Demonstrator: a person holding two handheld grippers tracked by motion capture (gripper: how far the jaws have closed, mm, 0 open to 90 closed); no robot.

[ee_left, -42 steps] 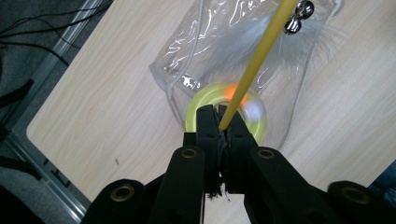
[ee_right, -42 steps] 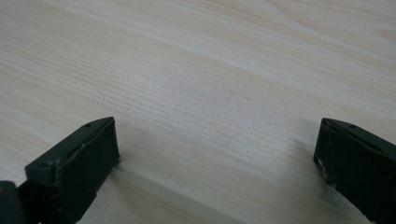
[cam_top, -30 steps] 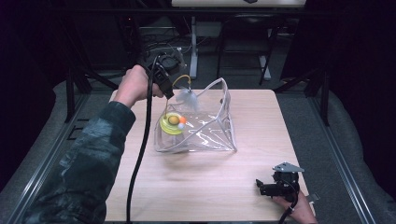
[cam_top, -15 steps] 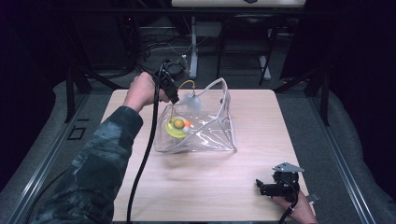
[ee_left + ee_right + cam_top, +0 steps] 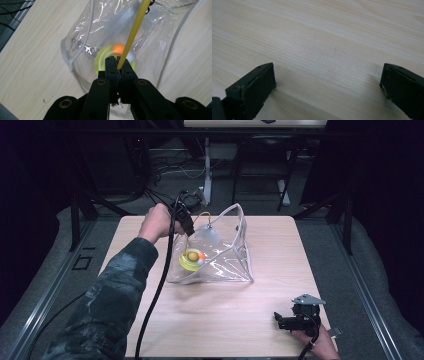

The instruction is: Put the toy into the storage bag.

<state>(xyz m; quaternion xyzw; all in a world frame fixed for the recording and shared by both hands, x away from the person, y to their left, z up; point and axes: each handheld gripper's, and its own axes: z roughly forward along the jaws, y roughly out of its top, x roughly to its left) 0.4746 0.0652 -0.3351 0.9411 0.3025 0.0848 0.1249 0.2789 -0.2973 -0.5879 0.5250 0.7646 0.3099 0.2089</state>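
A: Sleeve (image 5: 107, 300) at the left edge, camouflage, reaching up over the wooden surface (image 5: 220, 320). Left gripper (image 5: 117, 66) at the far left of the clear plastic bag (image 5: 225, 265)?

B: Yes. Pressed together, pinching a thin yellow rod (image 5: 132, 35), which runs up toward a blurred grey tuft (image 5: 207, 235) above the bag.

A: Inside the bag?

B: Yellow ring (image 5: 190, 261) and small orange ball (image 5: 201, 255), touching, low in the bag's left half. Bag sits at the surface's middle.

A: Farther right?

B: Right gripper (image 5: 327, 82) at the near right corner, well apart from the bag. Spread wide, low over bare wood, nothing between its jaws.
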